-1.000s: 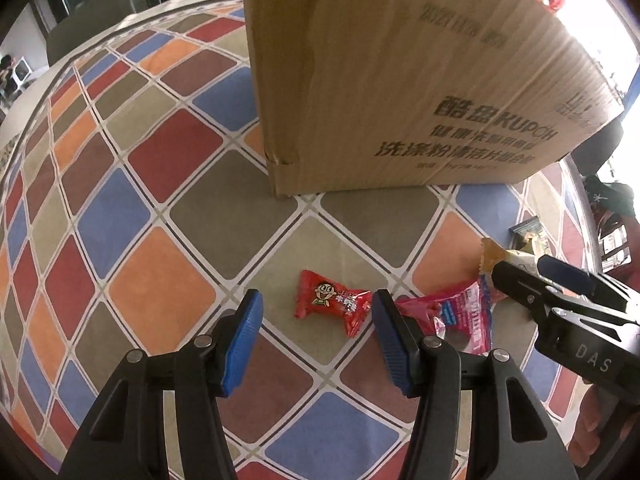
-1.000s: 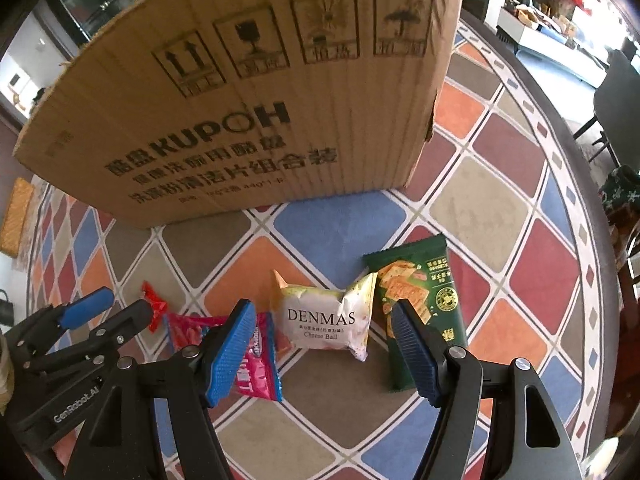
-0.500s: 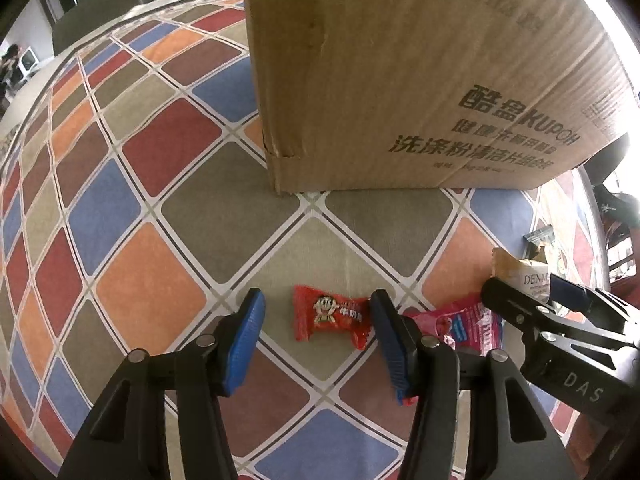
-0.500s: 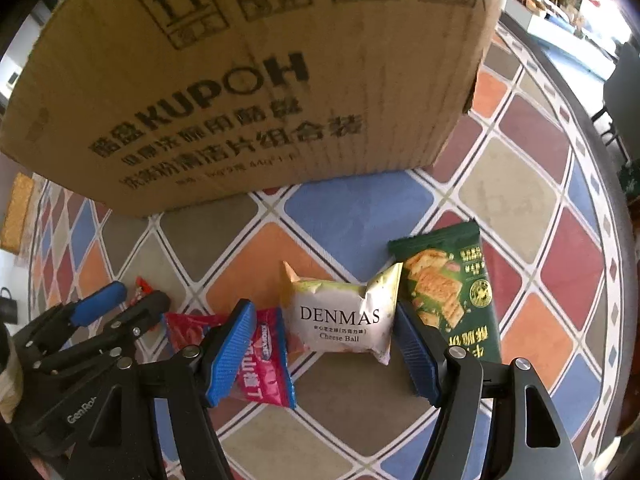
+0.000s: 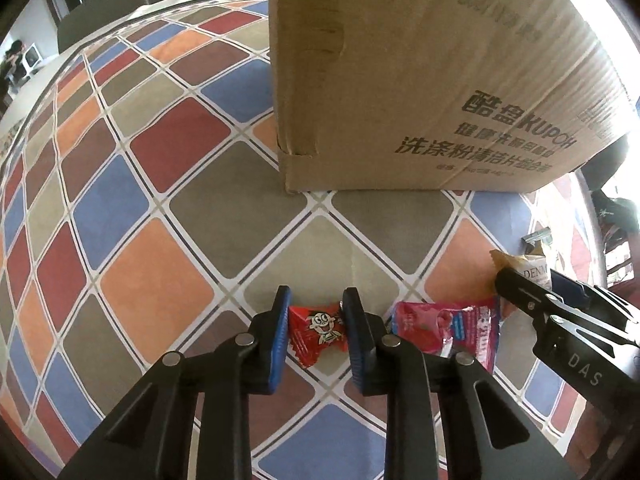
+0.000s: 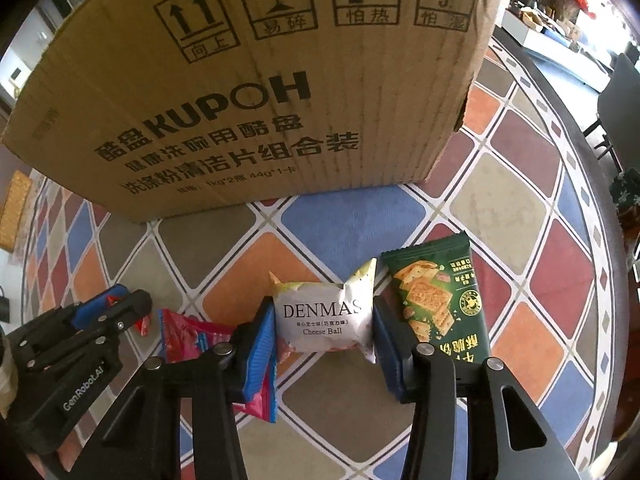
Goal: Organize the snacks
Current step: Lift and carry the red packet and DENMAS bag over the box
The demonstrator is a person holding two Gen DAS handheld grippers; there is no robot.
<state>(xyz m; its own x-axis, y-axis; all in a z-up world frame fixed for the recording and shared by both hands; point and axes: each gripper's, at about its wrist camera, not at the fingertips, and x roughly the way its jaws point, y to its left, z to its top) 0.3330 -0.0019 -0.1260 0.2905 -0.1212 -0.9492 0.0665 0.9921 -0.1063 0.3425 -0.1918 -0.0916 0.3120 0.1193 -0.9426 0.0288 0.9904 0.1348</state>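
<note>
With jaws just closing, the left hand-held gripper [image 5: 314,322] pinches the red candy [image 5: 318,328] and the right [image 6: 324,330] the Denmas pack [image 6: 326,320] (both on the bench); next, lift into the box [image 6: 248,80].

Both wrist cameras sit just behind their fingers, tipped steeply down and close over the patterned tablecloth [image 5: 160,288], facing the cardboard box [image 6: 248,92], the left one set to the left of the right, and both catch the pink packet [image 5: 444,330] between them
</note>
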